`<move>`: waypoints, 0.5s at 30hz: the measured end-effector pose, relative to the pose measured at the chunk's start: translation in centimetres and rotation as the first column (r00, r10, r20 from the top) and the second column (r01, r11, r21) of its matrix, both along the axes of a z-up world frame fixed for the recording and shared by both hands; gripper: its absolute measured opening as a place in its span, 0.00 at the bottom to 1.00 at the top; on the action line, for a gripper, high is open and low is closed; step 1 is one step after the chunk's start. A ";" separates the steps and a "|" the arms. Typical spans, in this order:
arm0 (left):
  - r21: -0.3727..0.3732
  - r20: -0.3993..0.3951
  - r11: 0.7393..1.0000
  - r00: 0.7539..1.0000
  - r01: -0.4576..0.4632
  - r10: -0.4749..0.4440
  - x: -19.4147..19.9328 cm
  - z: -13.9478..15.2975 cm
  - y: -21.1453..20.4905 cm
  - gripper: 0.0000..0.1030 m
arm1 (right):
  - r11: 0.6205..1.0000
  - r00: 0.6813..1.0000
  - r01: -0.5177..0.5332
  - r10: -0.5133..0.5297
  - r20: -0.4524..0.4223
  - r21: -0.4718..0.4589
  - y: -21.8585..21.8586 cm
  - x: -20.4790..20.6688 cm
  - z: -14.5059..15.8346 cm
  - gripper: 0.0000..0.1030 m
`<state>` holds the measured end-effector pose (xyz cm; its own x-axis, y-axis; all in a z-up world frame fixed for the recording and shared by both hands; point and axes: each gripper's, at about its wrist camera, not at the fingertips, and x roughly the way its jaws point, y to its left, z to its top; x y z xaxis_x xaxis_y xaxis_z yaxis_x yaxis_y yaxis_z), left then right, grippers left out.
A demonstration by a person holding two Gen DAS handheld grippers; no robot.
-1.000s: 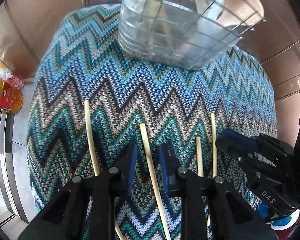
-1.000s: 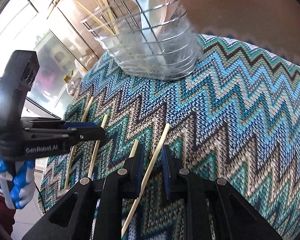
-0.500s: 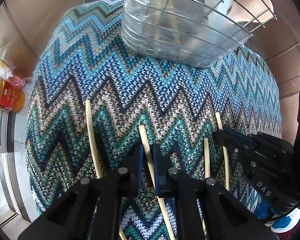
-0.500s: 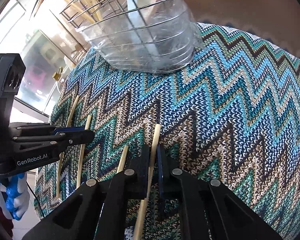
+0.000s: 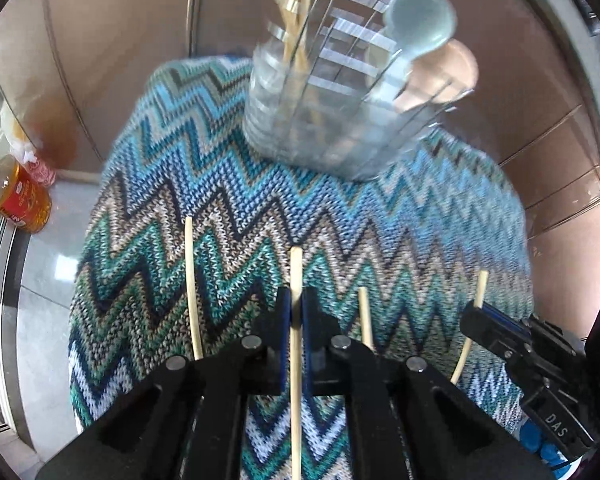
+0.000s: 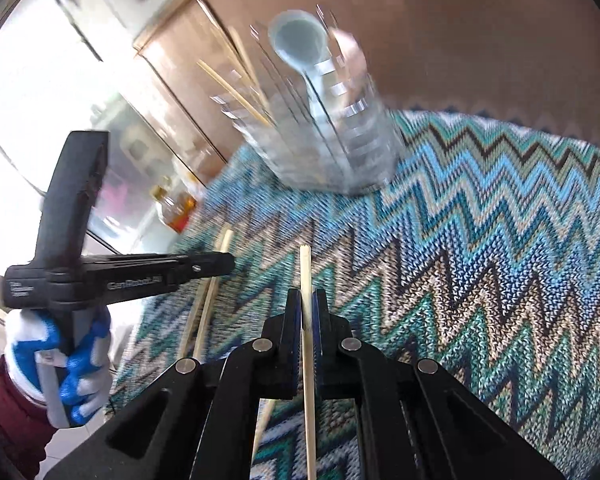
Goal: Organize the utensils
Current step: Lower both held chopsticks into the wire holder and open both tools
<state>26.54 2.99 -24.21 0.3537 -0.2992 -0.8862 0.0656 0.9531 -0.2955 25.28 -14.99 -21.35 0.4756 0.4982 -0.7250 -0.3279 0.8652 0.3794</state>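
Near the wire basket (image 5: 340, 120) on the zigzag cloth (image 5: 220, 208), left gripper (image 5: 296, 312) and right gripper (image 6: 307, 312) each pinch one chopstick (image 5: 296, 280); two more chopsticks (image 5: 192, 280) lie beside them

light: bright daylight, window (image 6: 32, 80) blown out white
blur: wire basket (image 5: 340, 112) and spoons smeared, motion blur in both views
sharp: zigzag cloth (image 5: 220, 208) nearer the lens
edges: heavy fisheye bend, dark corners

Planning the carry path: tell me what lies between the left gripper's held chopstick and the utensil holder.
Only bare zigzag cloth between the chopstick in the left gripper and the utensil holder, per the left wrist view.
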 end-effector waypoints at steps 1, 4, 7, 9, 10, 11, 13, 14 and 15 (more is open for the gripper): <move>-0.007 0.025 1.000 1.000 -0.005 0.005 -0.7 0.6 0.1 0.04 | 1.000 1.000 0.001 -0.001 0.020 0.007 -0.3 -0.6 0.6 0.05; -0.038 0.085 0.999 0.996 -0.023 0.026 -2.5 2.5 0.6 0.04 | 0.999 0.996 0.005 -0.009 0.091 0.047 -1.2 -2.9 2.4 0.05; -0.076 0.149 0.997 0.988 -0.032 0.043 -4.2 5.0 1.5 0.04 | 0.997 0.987 0.016 -0.027 0.160 0.070 -1.0 -5.4 4.4 0.05; -0.089 0.195 0.995 0.979 -0.034 0.051 -5.2 6.7 1.8 0.04 | 0.996 0.980 0.020 -0.036 0.196 0.081 -1.3 -6.6 5.6 0.05; -0.096 0.222 0.995 0.973 -0.034 0.055 -5.7 7.8 1.9 0.04 | 0.996 0.975 0.022 -0.039 0.218 0.081 -1.4 -7.3 6.3 0.05; -0.103 0.245 0.994 0.968 -0.033 0.058 -6.0 8.6 1.8 0.04 | 0.997 0.971 0.023 -0.041 0.235 0.080 -1.2 -7.7 6.7 0.05; -0.117 0.293 0.993 0.954 -0.033 0.066 -6.4 10.5 1.9 0.04 | 0.997 0.962 0.022 -0.042 0.269 0.075 -0.7 -8.3 7.8 0.05; -0.124 0.313 0.992 0.947 -0.032 0.070 -6.6 11.2 2.0 0.04 | 0.997 0.958 0.020 -0.040 0.284 0.072 -0.5 -8.5 8.4 0.05; -0.131 0.333 0.991 0.940 -0.032 0.074 -6.6 12.0 2.1 0.04 | 0.997 0.955 0.018 -0.038 0.294 0.071 -0.3 -8.4 8.8 0.05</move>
